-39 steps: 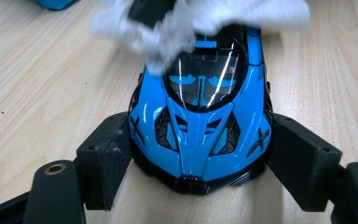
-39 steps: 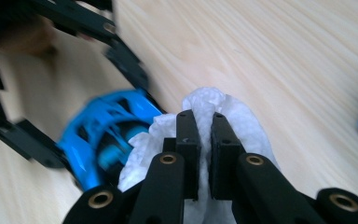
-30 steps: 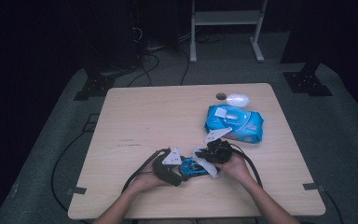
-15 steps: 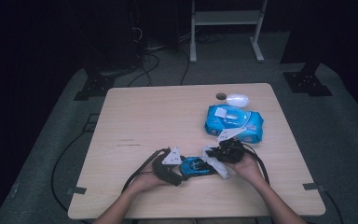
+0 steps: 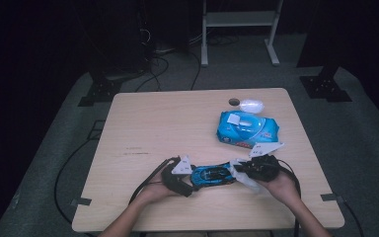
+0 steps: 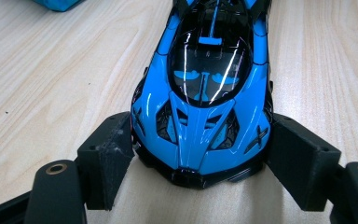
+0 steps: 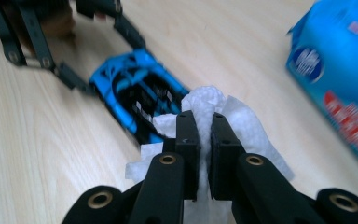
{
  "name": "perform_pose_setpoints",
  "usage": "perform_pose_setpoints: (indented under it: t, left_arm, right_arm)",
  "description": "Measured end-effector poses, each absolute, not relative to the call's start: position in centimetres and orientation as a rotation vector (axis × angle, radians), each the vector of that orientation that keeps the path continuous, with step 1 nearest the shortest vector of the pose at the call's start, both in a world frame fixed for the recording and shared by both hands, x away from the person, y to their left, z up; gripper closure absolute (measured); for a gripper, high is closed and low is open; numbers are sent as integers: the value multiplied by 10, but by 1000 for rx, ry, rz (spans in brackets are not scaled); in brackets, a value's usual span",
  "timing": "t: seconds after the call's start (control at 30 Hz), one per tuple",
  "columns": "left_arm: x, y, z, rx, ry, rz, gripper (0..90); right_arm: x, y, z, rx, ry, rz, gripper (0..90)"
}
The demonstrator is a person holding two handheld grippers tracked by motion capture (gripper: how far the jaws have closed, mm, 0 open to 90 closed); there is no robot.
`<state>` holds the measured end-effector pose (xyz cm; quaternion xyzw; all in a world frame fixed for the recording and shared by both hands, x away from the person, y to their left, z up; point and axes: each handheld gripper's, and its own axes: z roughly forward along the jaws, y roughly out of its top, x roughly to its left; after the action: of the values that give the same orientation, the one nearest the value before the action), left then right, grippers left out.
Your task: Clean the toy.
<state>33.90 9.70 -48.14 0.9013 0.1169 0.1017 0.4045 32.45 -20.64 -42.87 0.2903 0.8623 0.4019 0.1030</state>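
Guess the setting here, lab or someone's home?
Probably a lab or recording studio: a lone wooden table in a dark room, black stand bases on grey floor, cables trailing behind, a white metal frame at the back.

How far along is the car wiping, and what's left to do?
Done: a white wipe is out of the blue pack and pinched in the right gripper. The left gripper clamps the nose of the blue toy car, steadying it on the table. In hand: the wipe is at the car's rear end. Left, judging by this: wiping along the body; how clean it is can't be told.
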Motion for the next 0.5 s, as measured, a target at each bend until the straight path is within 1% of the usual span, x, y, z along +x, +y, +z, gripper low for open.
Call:
perform_pose_setpoints:
  t: [0.13, 0.37, 0.5]
  left_arm:
    - [339, 97, -481, 2277, 294, 258, 255]
    - [343, 99, -482, 2267, 349, 258, 251]
    - [343, 99, -482, 2269, 359, 259, 252]
  right_arm:
    - [332, -199, -444, 852, 2565, 1156, 838]
    - [350, -188, -445, 864, 2538, 1148, 836]
    - [350, -187, -446, 865, 2526, 1156, 836]
